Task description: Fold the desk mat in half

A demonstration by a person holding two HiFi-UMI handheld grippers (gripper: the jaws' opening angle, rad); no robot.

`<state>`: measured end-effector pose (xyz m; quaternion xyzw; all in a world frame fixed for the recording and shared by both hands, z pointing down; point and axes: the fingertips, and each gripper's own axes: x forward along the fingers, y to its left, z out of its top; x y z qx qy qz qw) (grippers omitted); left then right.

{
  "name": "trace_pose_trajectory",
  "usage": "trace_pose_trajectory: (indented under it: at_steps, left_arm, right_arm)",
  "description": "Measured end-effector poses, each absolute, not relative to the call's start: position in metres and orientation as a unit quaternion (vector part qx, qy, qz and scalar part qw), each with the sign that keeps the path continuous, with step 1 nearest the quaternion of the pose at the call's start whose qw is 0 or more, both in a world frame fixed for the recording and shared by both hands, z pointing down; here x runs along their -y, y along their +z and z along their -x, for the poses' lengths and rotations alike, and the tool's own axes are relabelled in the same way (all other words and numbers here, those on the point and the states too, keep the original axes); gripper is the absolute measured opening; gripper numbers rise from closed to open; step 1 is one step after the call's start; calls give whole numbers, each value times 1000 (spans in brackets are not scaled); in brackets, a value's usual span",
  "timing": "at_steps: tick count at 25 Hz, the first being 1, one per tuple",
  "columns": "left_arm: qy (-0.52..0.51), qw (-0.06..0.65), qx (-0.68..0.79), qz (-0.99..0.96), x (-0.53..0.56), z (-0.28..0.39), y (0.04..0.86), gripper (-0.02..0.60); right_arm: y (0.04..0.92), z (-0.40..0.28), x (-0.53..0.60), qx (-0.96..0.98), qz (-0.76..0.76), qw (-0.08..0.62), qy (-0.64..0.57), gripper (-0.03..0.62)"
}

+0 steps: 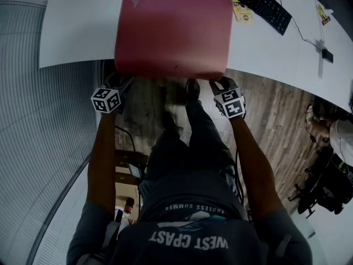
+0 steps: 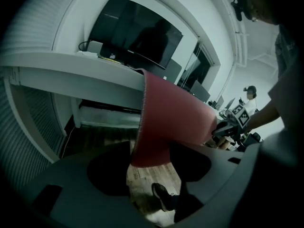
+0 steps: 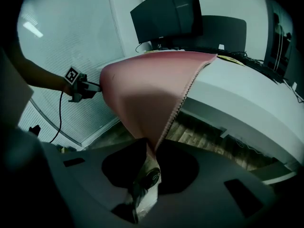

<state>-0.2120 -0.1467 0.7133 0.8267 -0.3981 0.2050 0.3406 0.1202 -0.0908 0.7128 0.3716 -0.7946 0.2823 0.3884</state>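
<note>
A pink desk mat (image 1: 174, 32) lies on the white desk (image 1: 77, 32), its near edge hanging over the desk's front edge. My left gripper (image 1: 122, 81) is at the mat's near left corner. In the left gripper view that corner (image 2: 161, 127) hangs between the jaws of my left gripper (image 2: 149, 167), which stand wide apart without pressing on it. My right gripper (image 1: 220, 83) is at the near right corner. In the right gripper view the mat (image 3: 142, 89) narrows to a corner pinched in my right gripper (image 3: 151, 158). Each gripper view also shows the other gripper, the right gripper (image 2: 230, 125) and the left gripper (image 3: 80, 90).
A black keyboard (image 1: 259, 4) and a yellow card (image 1: 241, 11) lie on the desk beyond the mat's right side. Dark monitors (image 3: 166, 13) stand at the desk's back. The person's legs and a shoe (image 1: 192, 87) are over the wooden floor below. Another person (image 1: 336, 142) sits far right.
</note>
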Motion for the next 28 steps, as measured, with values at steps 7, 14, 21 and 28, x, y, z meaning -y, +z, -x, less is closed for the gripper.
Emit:
trace_pose_trajectory:
  at_steps: [7,14,21,28]
  left_arm:
    - [192,343,407,-824,119,227,687,37]
    - [106,349,396,-843,101,216,629,33]
    - [-76,375,413,-826,115,222,543,32]
    - [-190,363,409,-816,152,215,484,31]
  right_arm:
    - [671,-119,69,819,-350,389,237,52]
    - [617,-122,71,837,-359,359,206,51]
    - [564,-117,76,856,-351,313,213,51]
    - [517,-124,106,861,-375,197,280,48]
